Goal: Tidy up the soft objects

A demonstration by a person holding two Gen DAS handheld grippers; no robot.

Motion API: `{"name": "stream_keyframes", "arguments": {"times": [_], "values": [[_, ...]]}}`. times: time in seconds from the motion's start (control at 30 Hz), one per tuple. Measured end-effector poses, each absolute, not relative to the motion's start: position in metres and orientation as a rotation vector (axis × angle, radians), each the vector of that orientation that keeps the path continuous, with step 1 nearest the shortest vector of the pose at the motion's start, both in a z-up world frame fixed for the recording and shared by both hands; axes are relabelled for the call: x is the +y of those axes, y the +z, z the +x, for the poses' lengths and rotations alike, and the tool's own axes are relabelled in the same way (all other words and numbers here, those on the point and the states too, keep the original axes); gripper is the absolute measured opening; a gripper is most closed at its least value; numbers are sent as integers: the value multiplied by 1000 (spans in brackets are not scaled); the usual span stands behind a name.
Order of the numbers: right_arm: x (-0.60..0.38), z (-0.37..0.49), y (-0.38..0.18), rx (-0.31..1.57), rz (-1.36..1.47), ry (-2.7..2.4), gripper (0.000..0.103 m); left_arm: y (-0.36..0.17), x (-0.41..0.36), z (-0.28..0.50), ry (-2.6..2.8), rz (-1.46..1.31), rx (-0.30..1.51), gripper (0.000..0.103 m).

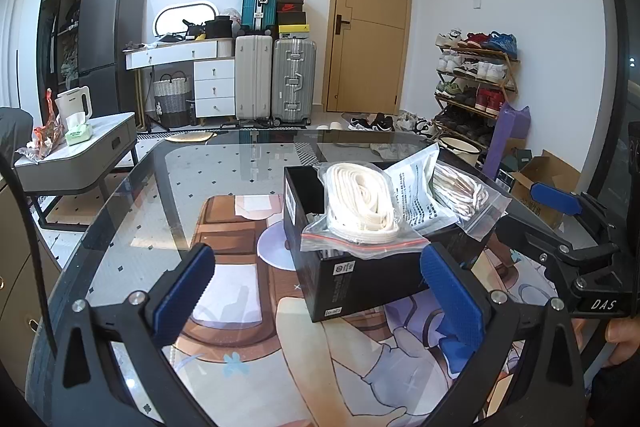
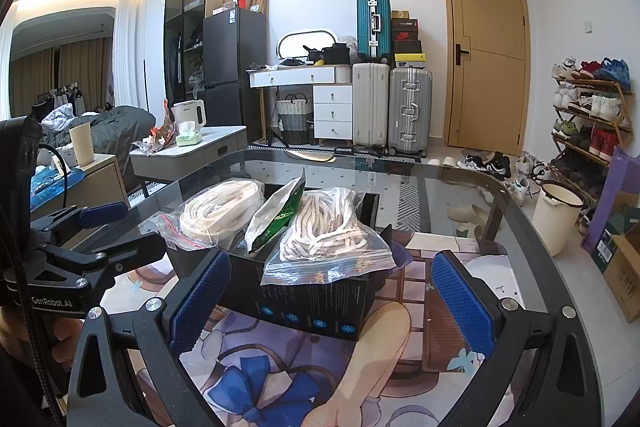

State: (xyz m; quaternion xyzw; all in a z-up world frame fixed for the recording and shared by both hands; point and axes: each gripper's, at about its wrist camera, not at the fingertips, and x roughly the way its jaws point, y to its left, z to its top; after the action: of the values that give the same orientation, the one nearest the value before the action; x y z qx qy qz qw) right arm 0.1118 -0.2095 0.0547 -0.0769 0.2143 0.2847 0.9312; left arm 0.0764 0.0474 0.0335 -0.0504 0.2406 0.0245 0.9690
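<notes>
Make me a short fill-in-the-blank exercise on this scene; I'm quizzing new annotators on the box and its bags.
1. The black box stands on a ____ table.
2. The number of packages sticking out of the box is ____.
3. The flat-lace bag has a ____ zip strip.
4. Both the left gripper and the right gripper are ____ and hold nothing.

Missing words: glass; three; red; open

Left gripper [image 1: 316, 291]: black frame, blue ribbed pads [image 1: 182, 297], silver screws. Right gripper [image 2: 332, 301]: same build; "DAS" and "GenRobot.AI" markings on bodies.
</notes>
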Motion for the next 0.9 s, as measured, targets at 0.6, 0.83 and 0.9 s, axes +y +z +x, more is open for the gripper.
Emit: {"name": "stream_keyframes", "arguments": {"times": [0.6, 0.83, 0.9], "values": [[-209, 112, 55, 438, -157, 583, 102, 34, 47, 76, 49, -98, 484, 103], [-209, 112, 55, 438, -157, 583, 102, 34, 47, 76, 50, -97, 484, 103], [-209, 111, 55, 438, -157, 583, 102, 34, 47, 76, 52, -96, 483, 103]]}}
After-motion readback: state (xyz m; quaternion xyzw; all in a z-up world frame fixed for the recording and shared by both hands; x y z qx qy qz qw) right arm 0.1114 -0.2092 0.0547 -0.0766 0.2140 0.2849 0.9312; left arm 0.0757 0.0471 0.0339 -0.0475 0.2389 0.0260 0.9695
